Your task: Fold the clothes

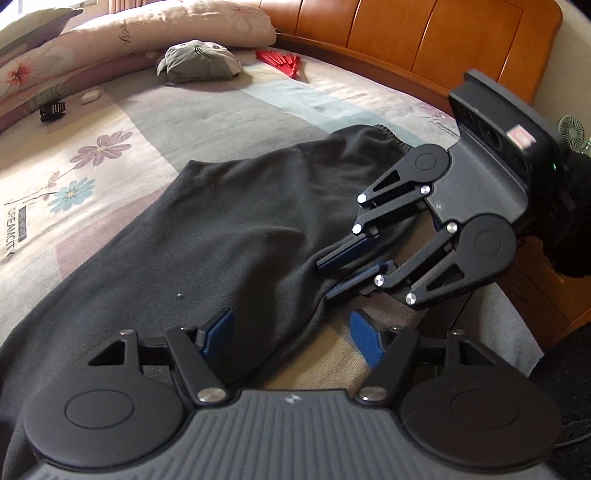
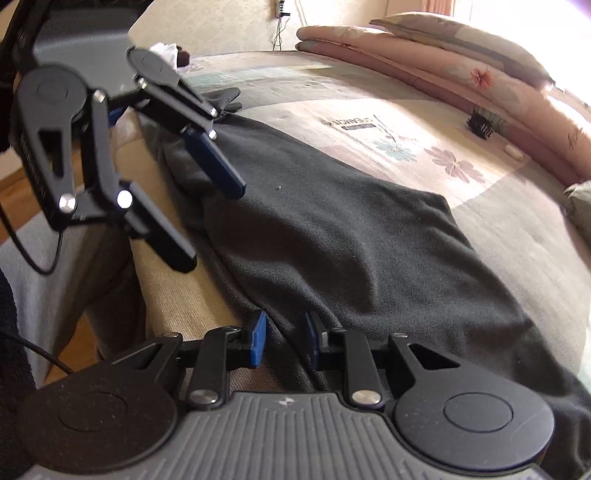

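A black fleece garment [image 1: 240, 229] [image 2: 351, 236] lies spread flat on the bed, one end with an elastic band toward the headboard. Its near edge runs along the mattress side. My left gripper [image 1: 291, 336] [image 2: 216, 229] is open wide, one pad over the cloth and the other over bare mattress, straddling that edge. My right gripper [image 2: 284, 339] [image 1: 324, 280] sits further along the same edge. Its fingers are partly closed with a ridge of black cloth in the gap between them, and the pads do not look pressed together.
The floral bedsheet [image 1: 92, 155] carries a grey cat cushion [image 1: 199, 59], a red folding fan [image 1: 280, 61], a black hair claw [image 1: 53, 110] and a small white object [image 1: 91, 96]. Pillows [image 2: 424, 44] line the far side. A wooden headboard [image 1: 369, 33] curves behind.
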